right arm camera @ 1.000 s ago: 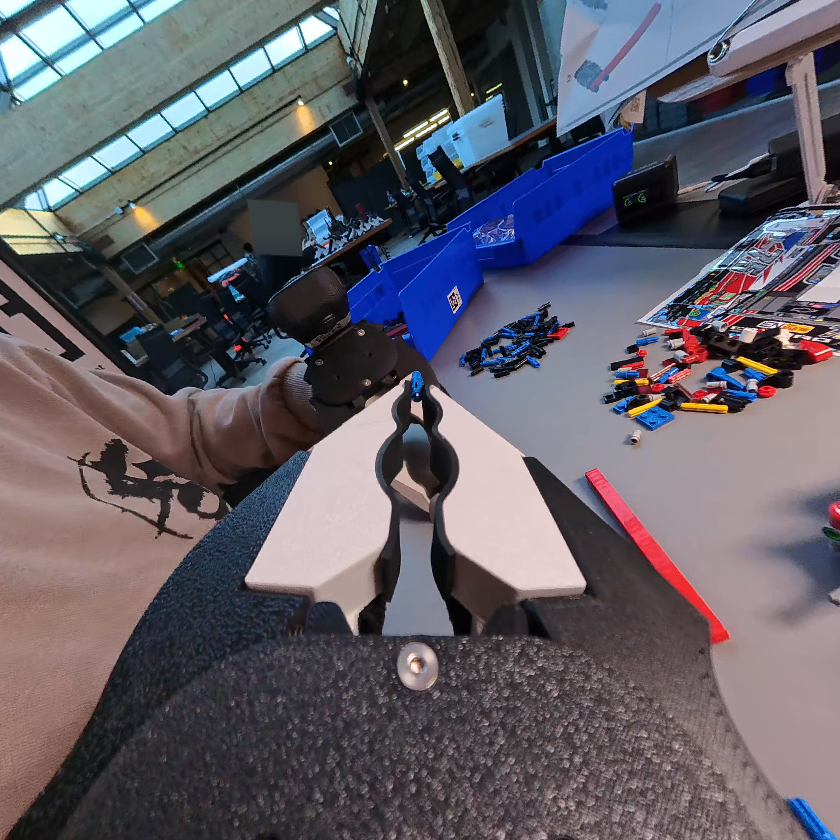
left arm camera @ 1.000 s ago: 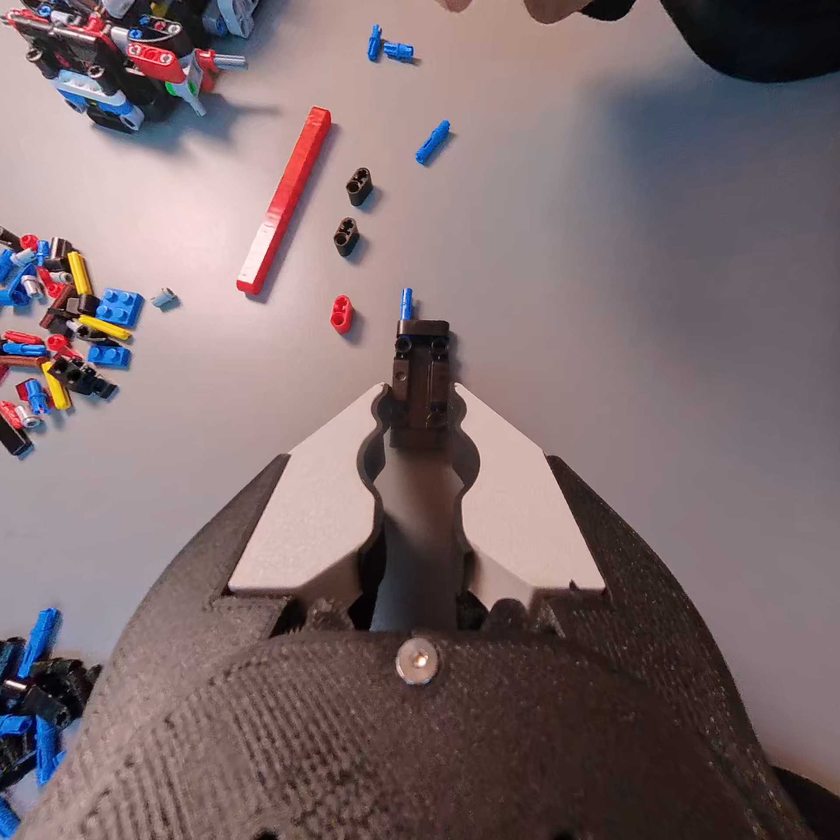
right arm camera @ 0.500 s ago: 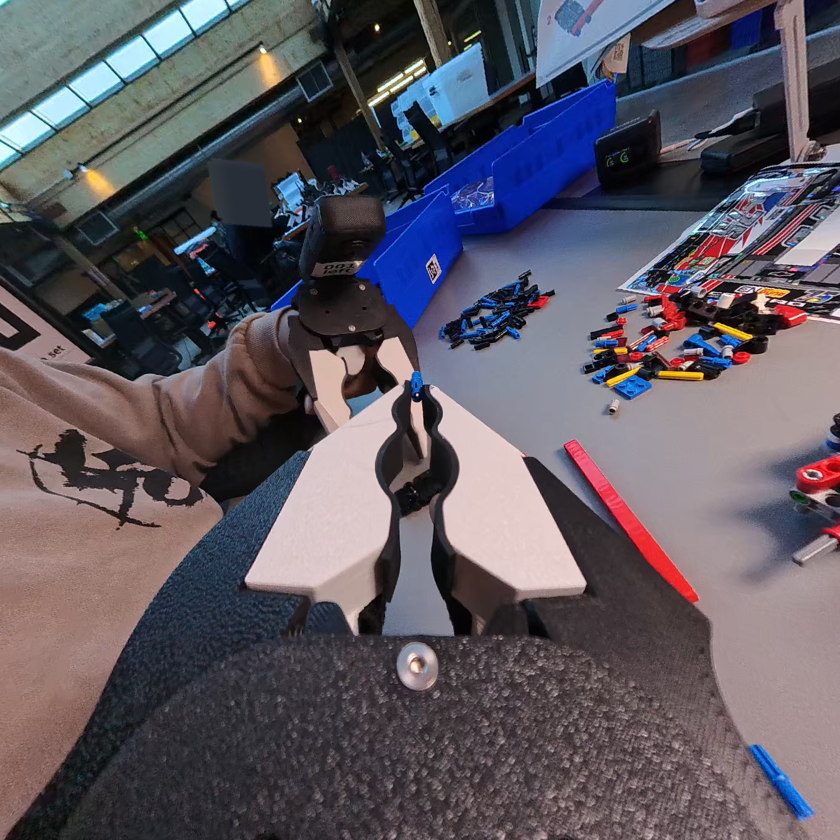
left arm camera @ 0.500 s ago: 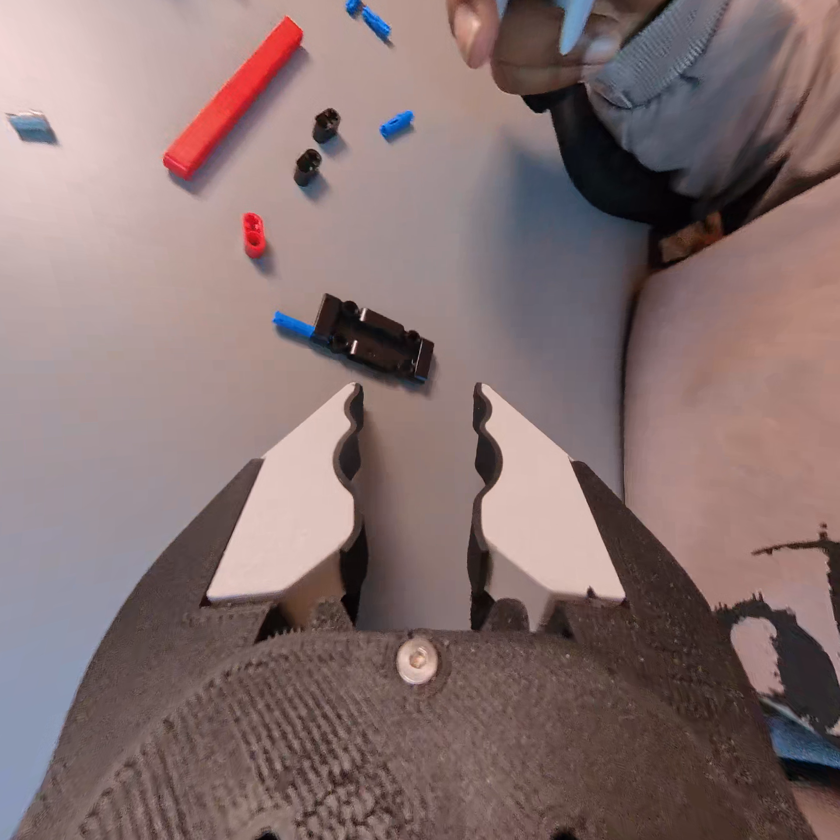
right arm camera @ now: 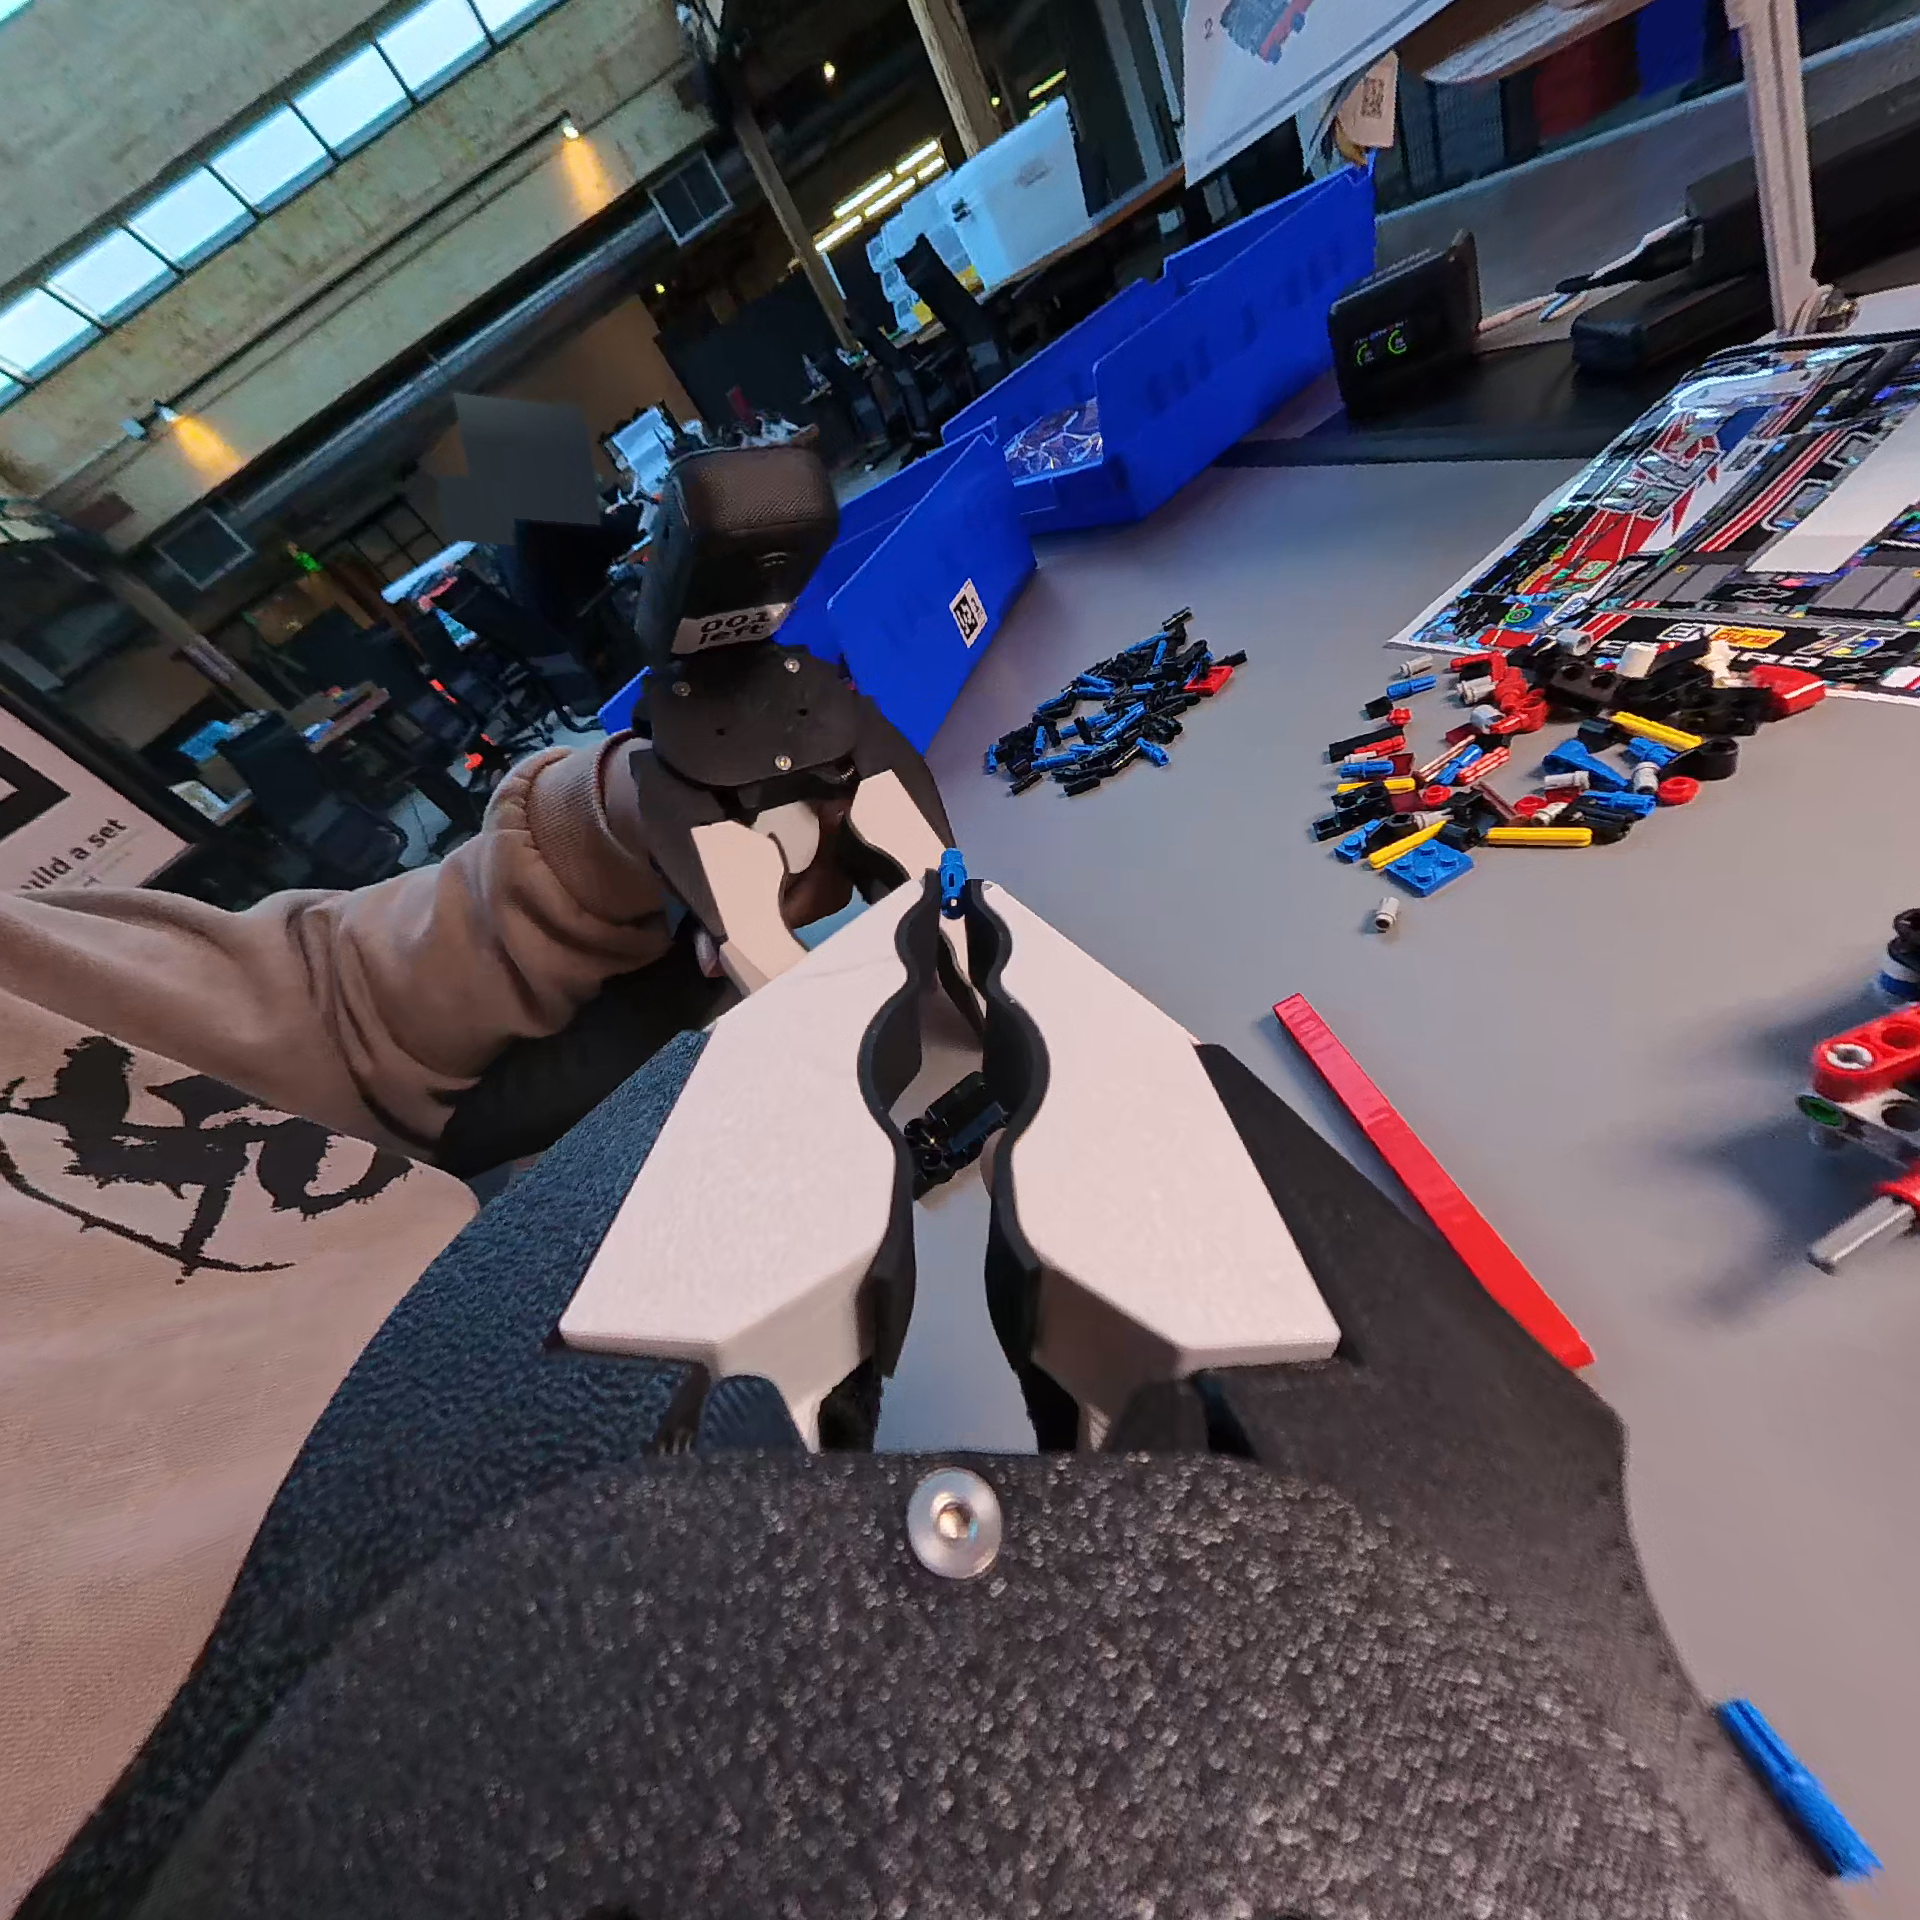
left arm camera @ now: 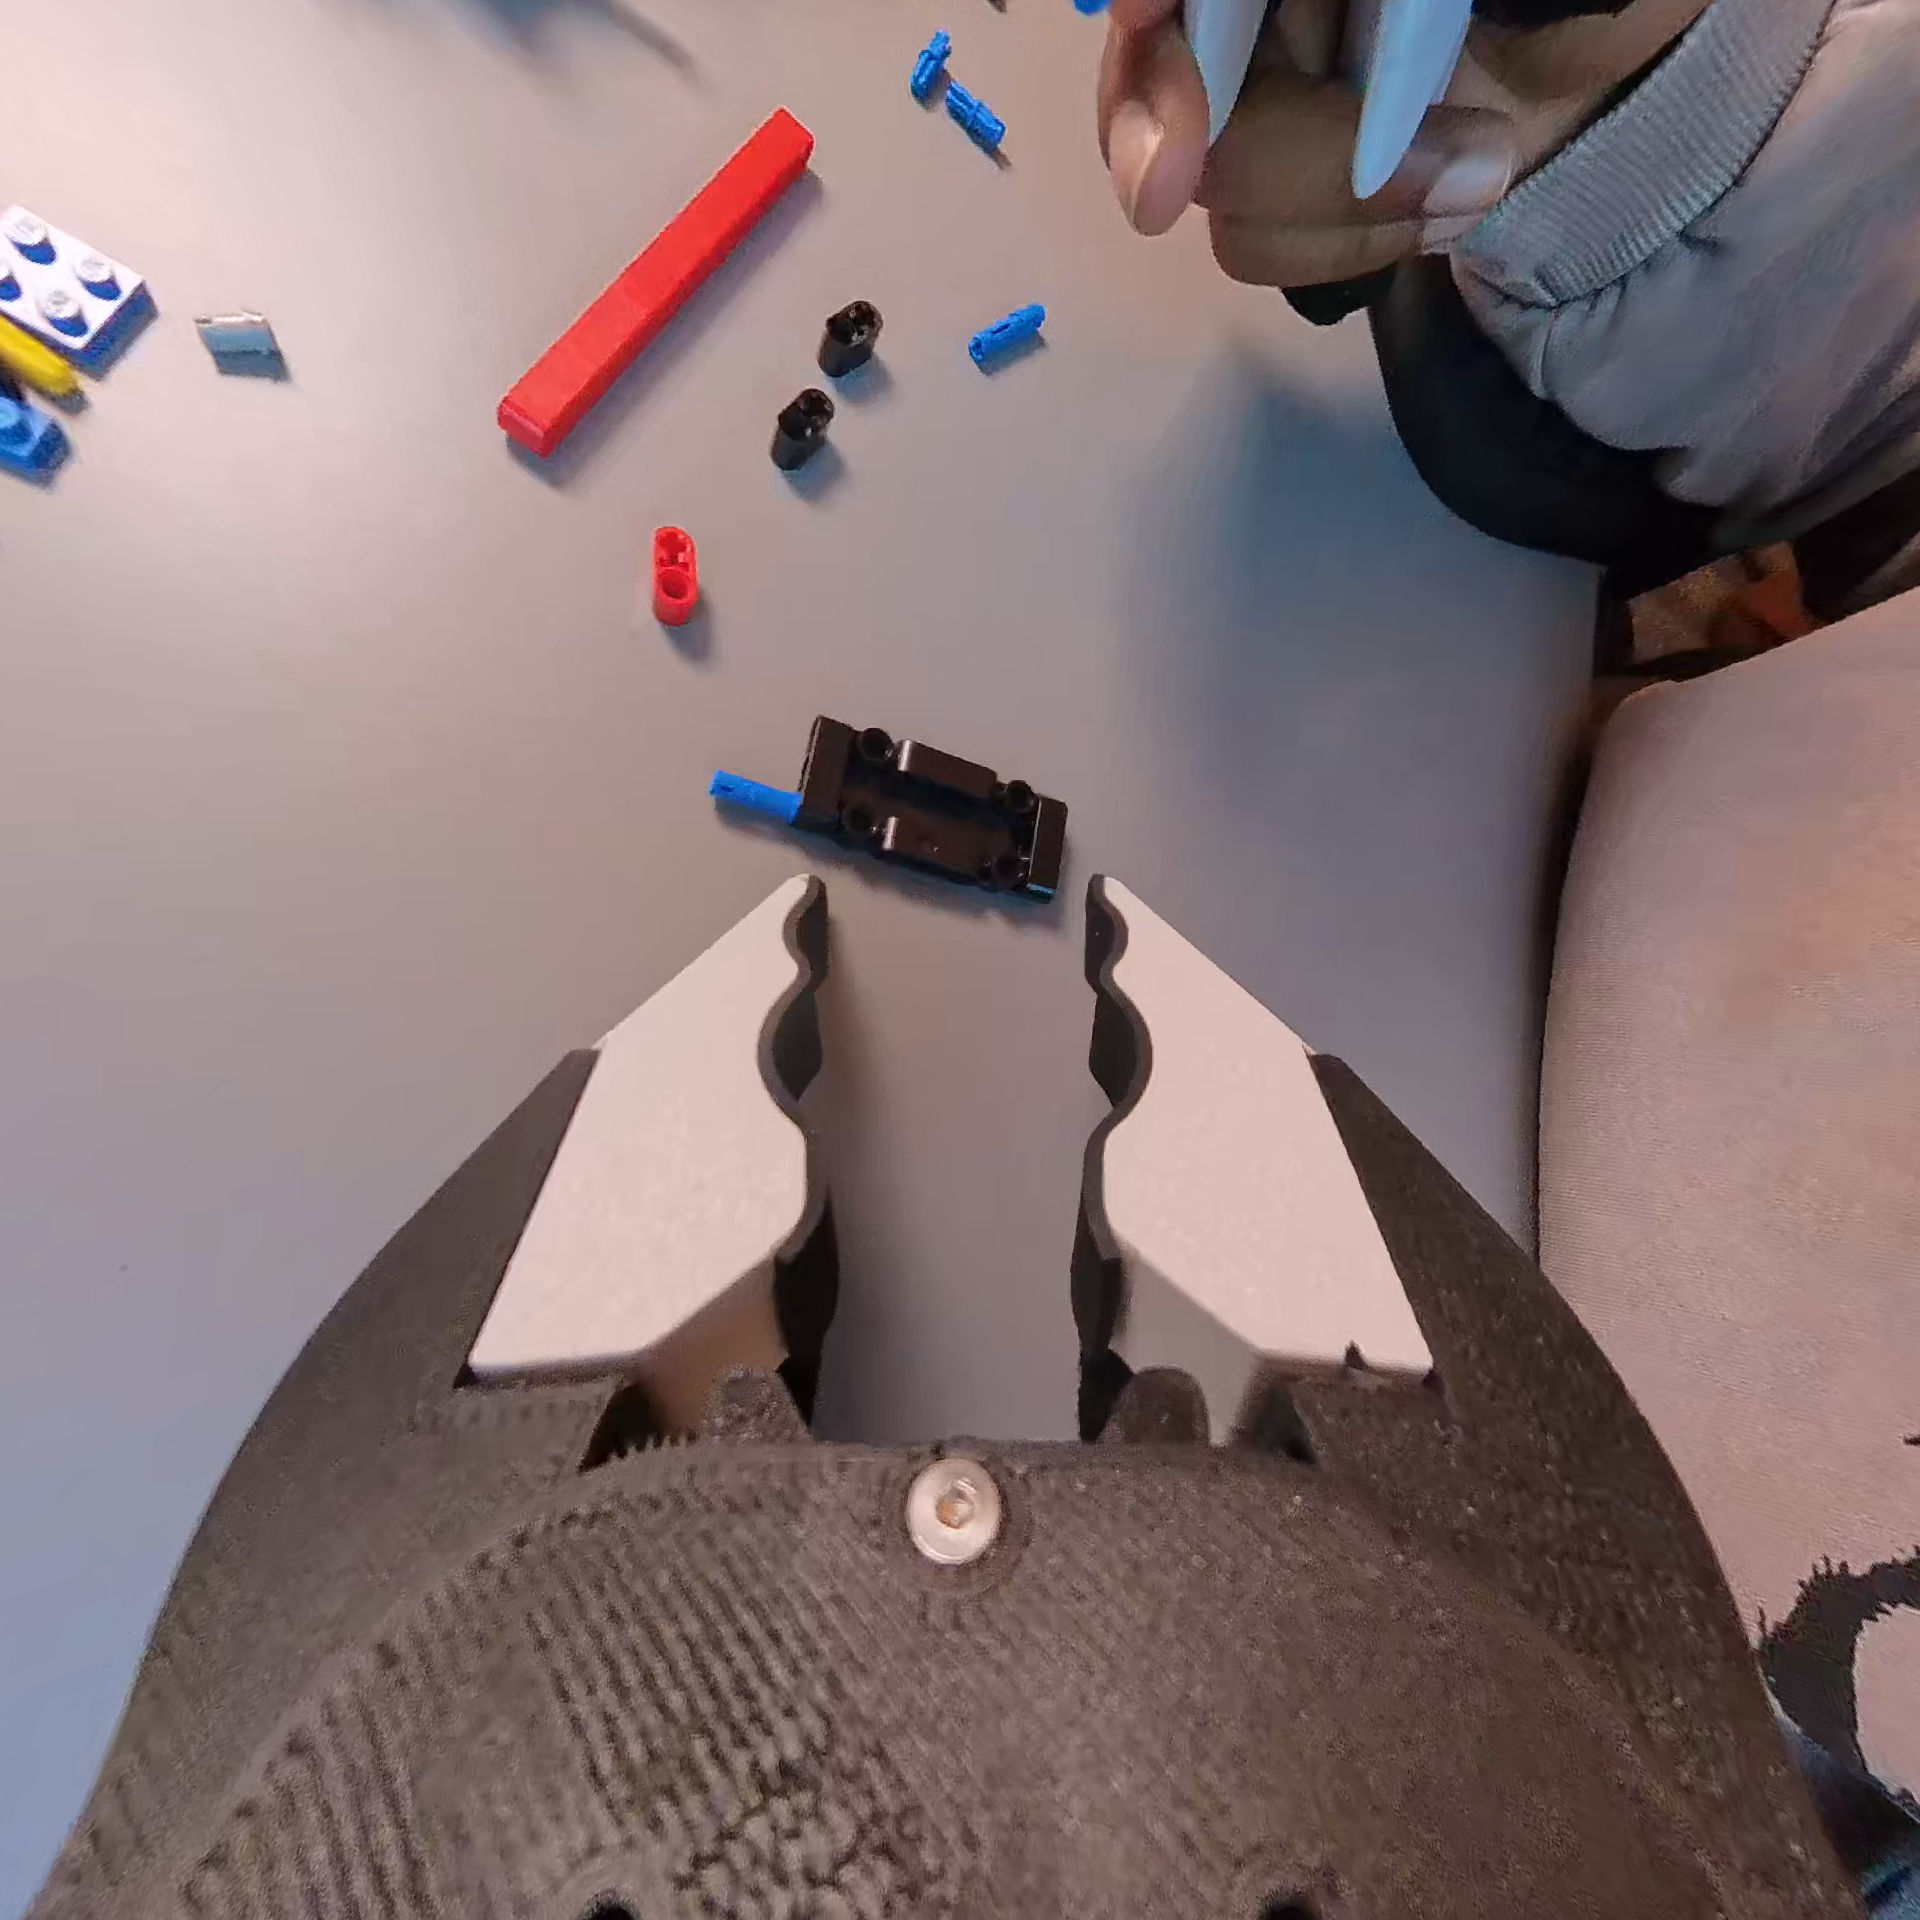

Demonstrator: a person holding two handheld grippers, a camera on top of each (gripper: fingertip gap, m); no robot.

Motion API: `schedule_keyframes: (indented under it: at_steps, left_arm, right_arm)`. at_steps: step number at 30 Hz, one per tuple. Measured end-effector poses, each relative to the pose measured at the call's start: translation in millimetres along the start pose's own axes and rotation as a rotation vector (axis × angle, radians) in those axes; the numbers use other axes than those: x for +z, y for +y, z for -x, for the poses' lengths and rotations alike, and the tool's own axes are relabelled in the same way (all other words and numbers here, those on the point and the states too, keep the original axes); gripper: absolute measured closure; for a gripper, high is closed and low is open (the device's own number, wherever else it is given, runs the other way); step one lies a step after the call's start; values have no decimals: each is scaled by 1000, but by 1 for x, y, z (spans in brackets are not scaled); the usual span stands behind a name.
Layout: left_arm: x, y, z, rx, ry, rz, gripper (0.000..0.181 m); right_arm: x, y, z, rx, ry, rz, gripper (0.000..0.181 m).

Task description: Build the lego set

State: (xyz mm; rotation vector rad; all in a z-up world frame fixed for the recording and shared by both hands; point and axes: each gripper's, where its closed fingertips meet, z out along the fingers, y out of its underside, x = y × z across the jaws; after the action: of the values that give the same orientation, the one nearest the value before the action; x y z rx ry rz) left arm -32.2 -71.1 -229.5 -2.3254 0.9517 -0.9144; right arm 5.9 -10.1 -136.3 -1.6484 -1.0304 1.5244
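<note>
The left claw (left arm camera: 956, 899) is standing wide open with nothing between its fingers, hovering just short of the black frame piece (left arm camera: 935, 805), which is lying flat on the grey bench (left arm camera: 312, 831) close to the edge nearest the person. A blue pin (left arm camera: 753, 798) is sticking out of the piece's end that points away from that edge. A second ago this claw was clamped on the piece and holding it upright on the bench; half a second ago it had already let go, and since then little has changed except that the view is sitting slightly farther back, so the blue plate (left arm camera: 68, 286) is now showing at the left of the frame.

Farther in from the piece are lying a small red connector (left arm camera: 673, 574), two black connectors (left arm camera: 826, 384), a long red beam (left arm camera: 655, 283) and loose blue pins (left arm camera: 1006, 335).

The right claw (right arm camera: 954, 896) is nearly closed, pinching a small blue pin (right arm camera: 951, 871) at its very tips, as it was in both earlier frames. In the right wrist view the left claw (right arm camera: 769, 914) is now standing upright, clearer of the sleeve than a second ago. A pile of mixed parts (right arm camera: 1507, 790) and a pile of blue and black pins (right arm camera: 1112, 717) are sitting toward the far side of the bench.
</note>
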Motion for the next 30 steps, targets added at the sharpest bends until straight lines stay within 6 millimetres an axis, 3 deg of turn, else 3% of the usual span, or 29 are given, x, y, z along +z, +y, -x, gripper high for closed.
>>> schedule_keyframes:
  at_steps: [4,9,15,19,25,30]
  left_arm:
    - [13,-4,-7,78,-87,42,116]
    - [27,-14,0,158,-226,53,116]
    - [32,-19,7,321,-270,74,145]
    - [23,-10,4,472,-223,99,150]
    - [8,3,14,361,-251,134,137]
    - [8,5,13,319,-255,148,150]
  right_arm:
    - [-3,-4,1,-12,7,-13,180]
    - [-8,-10,3,-26,8,-29,180]
    - [-17,-20,4,-43,13,-63,180]
    - [-21,-20,3,-43,14,-55,180]
    - [-17,-5,1,-84,18,31,180]
    - [-12,6,0,-99,20,83,180]
